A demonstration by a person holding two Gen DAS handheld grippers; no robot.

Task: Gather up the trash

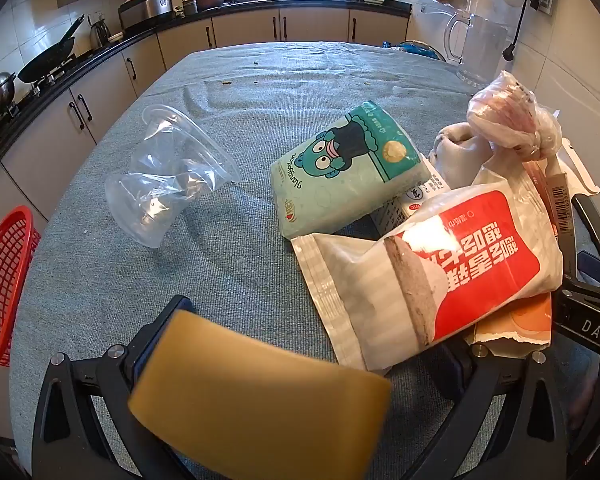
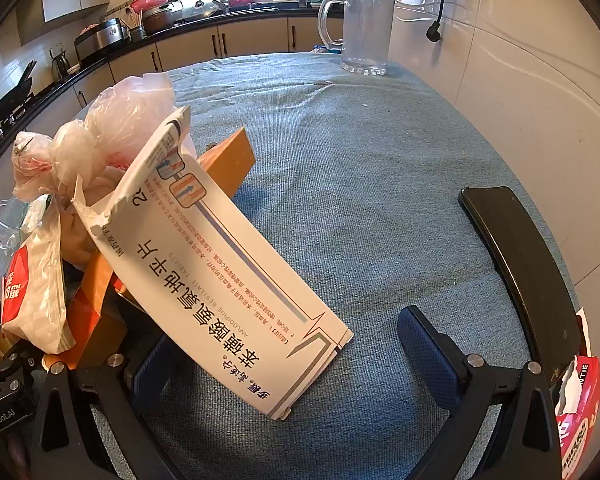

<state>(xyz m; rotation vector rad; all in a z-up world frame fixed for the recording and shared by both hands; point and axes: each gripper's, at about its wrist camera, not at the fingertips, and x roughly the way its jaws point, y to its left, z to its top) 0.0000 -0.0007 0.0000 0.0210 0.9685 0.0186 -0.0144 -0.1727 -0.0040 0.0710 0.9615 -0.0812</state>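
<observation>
A heap of trash lies on the grey-blue tablecloth (image 1: 240, 280): a red-and-white food pouch (image 1: 440, 276), a teal cartoon tissue pack (image 1: 348, 168), a knotted plastic bag (image 1: 512, 116) and an orange box (image 1: 516, 326). Two clear plastic cups (image 1: 168, 172) lie on their sides to the left. My left gripper (image 1: 300, 368) is open, with a yellow sponge-like block (image 1: 256, 396) lying across its left finger. My right gripper (image 2: 292, 356) is open; a torn white medicine box (image 2: 220, 264) leans on its left finger (image 2: 148, 364), beside the orange box (image 2: 224, 160) and the knotted bag (image 2: 100, 136).
A red mesh basket (image 1: 4, 288) hangs off the table's left edge. A clear pitcher (image 2: 364, 28) stands at the far right corner. A black phone-like slab (image 2: 520, 264) lies at the right. A red torn packet (image 2: 580, 412) sits at the right edge. Kitchen counters run behind.
</observation>
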